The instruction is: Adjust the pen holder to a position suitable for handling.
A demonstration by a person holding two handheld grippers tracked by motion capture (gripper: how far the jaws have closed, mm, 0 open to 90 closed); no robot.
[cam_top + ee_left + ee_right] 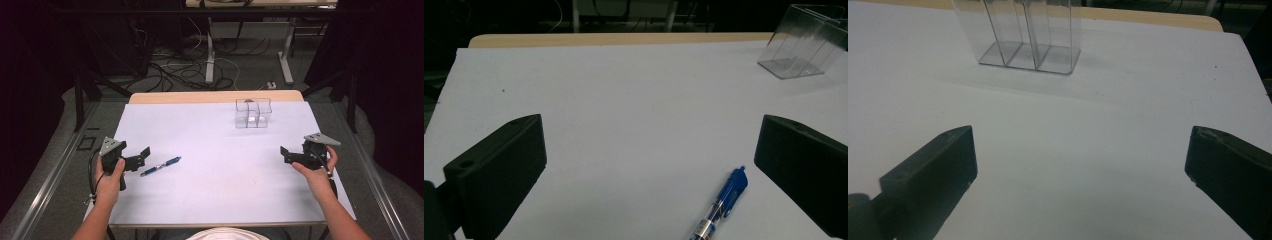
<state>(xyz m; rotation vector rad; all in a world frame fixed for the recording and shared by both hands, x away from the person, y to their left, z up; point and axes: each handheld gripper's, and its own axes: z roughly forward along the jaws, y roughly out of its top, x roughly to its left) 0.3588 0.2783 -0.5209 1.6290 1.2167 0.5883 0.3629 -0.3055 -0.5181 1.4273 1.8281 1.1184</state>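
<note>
Both grippers sit low over a white table (215, 190), one at each side, and I see their jaws spread wide with nothing between the pads. From the high view, my left gripper (142, 157) is held near the table's left edge, jaws pointing toward the middle. Just beside its jaws lies a blue pen (161, 166), flat on the surface, angled with one end toward the gripper and the other toward the table's centre. Through the left gripper view, the pen (722, 207) lies on the table between the two black jaws, nearer the right-hand one, and touches neither.

On the other side, my right gripper (285, 154) is held near the right edge, jaws also pointing inward, well apart from the pen. At the far side of the table stands a clear plastic organizer (253, 113), upright and divided into compartments. Seen from the right gripper view, the organizer (1023, 35) stands ahead of the open jaws, apart from them.
</note>
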